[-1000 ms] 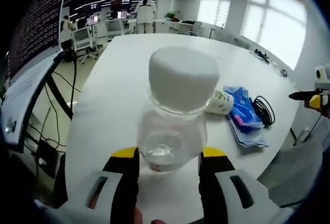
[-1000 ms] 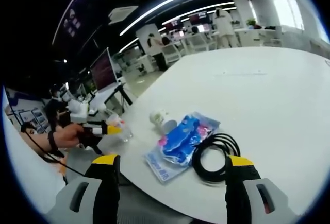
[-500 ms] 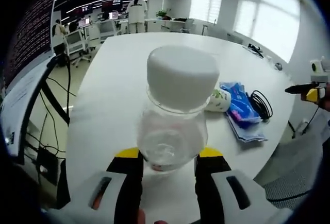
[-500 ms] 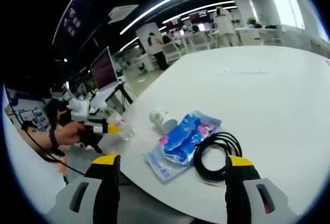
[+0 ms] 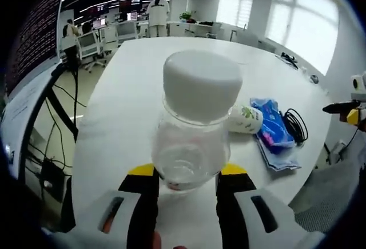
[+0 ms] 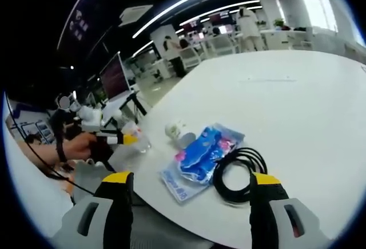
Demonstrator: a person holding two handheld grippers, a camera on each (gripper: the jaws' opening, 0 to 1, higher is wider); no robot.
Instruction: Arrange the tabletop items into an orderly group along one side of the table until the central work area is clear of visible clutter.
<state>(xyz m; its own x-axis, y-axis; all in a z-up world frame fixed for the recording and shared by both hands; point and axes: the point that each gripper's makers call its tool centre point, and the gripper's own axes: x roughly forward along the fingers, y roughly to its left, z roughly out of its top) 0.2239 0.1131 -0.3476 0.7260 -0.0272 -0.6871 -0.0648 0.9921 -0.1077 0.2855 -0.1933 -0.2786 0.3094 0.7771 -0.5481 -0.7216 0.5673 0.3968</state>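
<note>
Sorting underway, approx. midway by judgement; nothing visibly finalised.

Item 1: clear jar, white cap, looked empty. Clamped betw. yellow-tipped fingers of left gripper, at near-left edge of white table. Seen also fr. right gripper view as small clear jar at tip of left gripper, held by a hand, near table edge. Whether resting on table or held just above: cannot tell.

Item 2: small white cup w. green print, lying on its side, touching blue packet. Also cup in right gripper view, betw. jar and packet.

Item 3: blue packet, flat, near table edge; packet w. pink detail in right gripper view.

Item 4: black cable, coiled, just beside packet on far side fr. jar. Cable nearest right gripper.

Right gripper: fingers spread wide, holding nothing, hovering over table edge, aimed toward cable and packet.

Status: items 2–4 already grouped in loose row along near edge; central and far table bare white. Few small dark objs. at far right edge, too small to identify.

Outstanding, by judgement: jar to be set down next to cup to close row; cup prob. to be stood upright; packet and cable to be squared up.
</note>
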